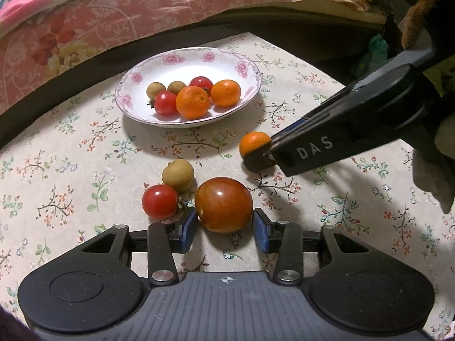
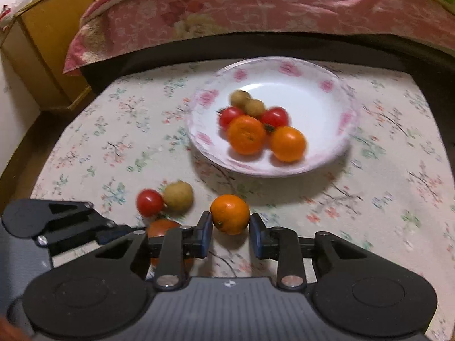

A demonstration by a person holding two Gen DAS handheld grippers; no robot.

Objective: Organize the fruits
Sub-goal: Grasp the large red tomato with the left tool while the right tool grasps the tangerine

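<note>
Near the plate [image 2: 204,139] that gathers the sorted fruit, the right tool [image 2: 230,228] is clenched on a small orange [image 2: 229,213], while the left tool [image 1: 224,223] brackets a large tomato [image 1: 223,204], apparently not yet pinched.

I see a flowered white plate [image 1: 244,68] on the desk holding two oranges, two red tomatoes and two tan longans. Nearer me lie a small orange [image 2: 230,214], a large reddish tomato [image 1: 223,204], a cherry tomato [image 1: 159,201] and a longan [image 1: 178,175].
</note>
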